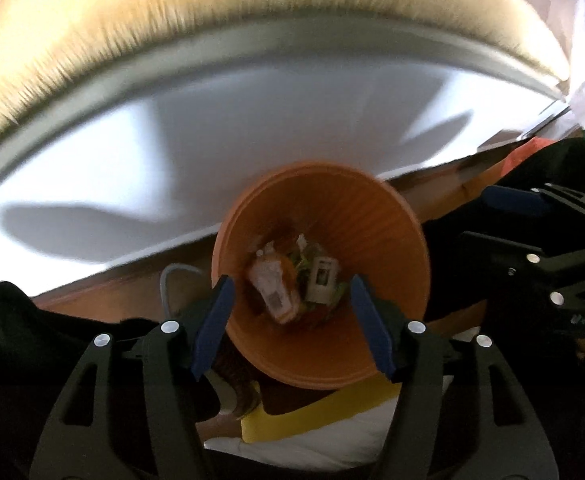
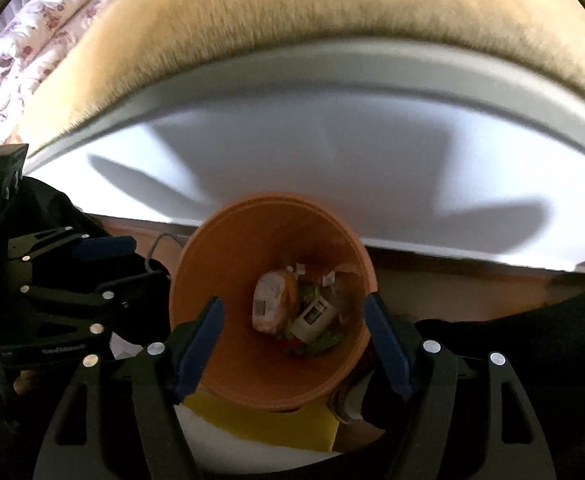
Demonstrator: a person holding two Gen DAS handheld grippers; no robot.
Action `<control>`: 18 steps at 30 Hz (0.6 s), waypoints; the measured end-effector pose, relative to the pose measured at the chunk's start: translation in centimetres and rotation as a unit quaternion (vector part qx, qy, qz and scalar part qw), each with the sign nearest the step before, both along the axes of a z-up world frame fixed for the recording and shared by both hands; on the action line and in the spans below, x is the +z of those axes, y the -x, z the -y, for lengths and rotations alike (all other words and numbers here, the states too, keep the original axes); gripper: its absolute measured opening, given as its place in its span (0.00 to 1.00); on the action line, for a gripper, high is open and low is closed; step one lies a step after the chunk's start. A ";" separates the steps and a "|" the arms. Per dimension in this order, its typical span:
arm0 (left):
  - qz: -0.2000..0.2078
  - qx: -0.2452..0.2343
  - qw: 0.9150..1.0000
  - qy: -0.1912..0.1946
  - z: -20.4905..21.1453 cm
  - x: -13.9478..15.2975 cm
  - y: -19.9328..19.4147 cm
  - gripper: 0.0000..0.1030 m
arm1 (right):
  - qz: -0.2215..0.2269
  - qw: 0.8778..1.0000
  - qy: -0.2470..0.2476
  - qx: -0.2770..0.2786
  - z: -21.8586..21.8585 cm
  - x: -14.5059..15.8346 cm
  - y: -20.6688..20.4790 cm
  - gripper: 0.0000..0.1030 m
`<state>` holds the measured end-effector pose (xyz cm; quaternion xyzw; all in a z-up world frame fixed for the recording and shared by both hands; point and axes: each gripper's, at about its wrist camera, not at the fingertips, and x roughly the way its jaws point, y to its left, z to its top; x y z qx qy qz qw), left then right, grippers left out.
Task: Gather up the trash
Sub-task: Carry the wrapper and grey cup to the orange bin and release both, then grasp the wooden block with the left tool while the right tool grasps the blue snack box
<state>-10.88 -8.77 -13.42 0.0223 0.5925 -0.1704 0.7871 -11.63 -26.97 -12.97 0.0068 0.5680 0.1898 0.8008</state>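
The orange bin [image 1: 324,216] stood upright on the floor beside the bed [image 1: 252,128], mouth facing up. At its bottom lay trash: an orange packet [image 1: 272,284], long axis running from the bed toward the camera, and a white carton [image 1: 322,278] tilted beside it. Left tongs [image 1: 292,320] and right tongs [image 2: 292,344] pointed steeply down over the bin, jaws wide and empty.

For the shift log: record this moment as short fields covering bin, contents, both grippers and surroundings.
bin: round orange plastic waste bin, upright on the floor beside a white bed base
contents: orange-and-white wrapped packet, white labelled box, green scraps
left gripper: open, nothing between the blue pads, above the bin
right gripper: open, empty, above the bin
surroundings: tan furry blanket on the bed, yellow sheet below the bin
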 end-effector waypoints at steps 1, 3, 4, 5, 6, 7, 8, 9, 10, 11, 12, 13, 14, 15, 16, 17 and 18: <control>0.012 -0.001 1.000 0.004 -0.2 1.0 0.2 0.58 | 0.008 1.000 0.000 0.001 0.2 0.6 0.2 0.69; 0.038 -0.003 0.999 0.013 -0.4 3.2 0.2 0.58 | 0.032 0.999 -0.001 0.005 0.5 2.1 0.7 0.69; 0.054 -0.002 0.998 0.015 -0.7 4.5 0.1 0.59 | 0.045 0.999 -0.001 0.008 0.9 2.8 0.6 0.69; 0.078 0.002 0.997 0.015 -1.1 6.3 -0.3 0.61 | 0.057 0.998 0.000 0.010 1.2 3.7 0.6 0.72; 0.094 0.007 0.995 0.015 -1.3 7.6 -0.7 0.66 | 0.072 0.997 0.001 0.011 1.4 4.7 0.6 0.76; 0.115 0.016 0.993 0.017 -1.5 9.1 -1.4 0.68 | 0.086 0.996 0.002 0.008 1.7 5.6 0.6 0.83; 0.135 0.025 0.990 0.019 -1.8 10.4 -2.2 0.72 | 0.106 0.994 0.001 0.004 1.9 6.8 0.6 0.84; 0.159 0.037 0.986 0.016 -2.2 12.0 -3.6 0.76 | 0.118 0.993 -0.002 0.000 1.9 7.3 0.2 0.85; 0.174 0.049 0.983 0.011 -2.5 13.1 -4.7 0.78 | 0.129 0.992 -0.005 -0.005 2.0 8.0 0.0 0.88; 0.188 0.060 0.980 0.007 -2.7 14.1 -6.0 0.80 | 0.136 0.991 -0.008 -0.008 2.1 8.6 -0.2 0.92; 0.207 0.074 0.976 0.003 -2.9 15.2 -7.9 0.83 | 0.146 0.989 -0.013 -0.015 2.4 9.3 -0.5 0.94; 0.218 0.085 0.972 -0.001 -3.0 15.8 -9.4 0.85 | 0.156 0.987 -0.018 -0.021 2.8 9.9 -1.0 0.95; 0.225 0.095 0.970 -0.004 -3.2 16.2 -11.2 0.88 | 0.161 0.986 -0.020 -0.022 3.2 10.6 -1.6 0.95; 0.228 0.105 0.968 -0.002 -3.2 16.5 -13.3 0.88 | 0.164 0.986 -0.021 -0.022 3.5 10.8 -1.9 0.95; 0.227 0.113 0.967 0.001 -3.4 16.6 -15.2 0.88 | 0.168 0.985 -0.019 -0.024 3.8 11.3 -2.5 0.95; 0.220 0.121 0.968 0.005 -3.4 16.4 -17.7 0.88 | 0.171 0.985 -0.016 -0.027 4.1 11.5 -2.8 0.95; 0.211 0.126 0.969 0.004 -3.5 15.9 -19.3 0.88 | 0.174 0.984 -0.010 -0.030 4.4 11.9 -3.3 0.95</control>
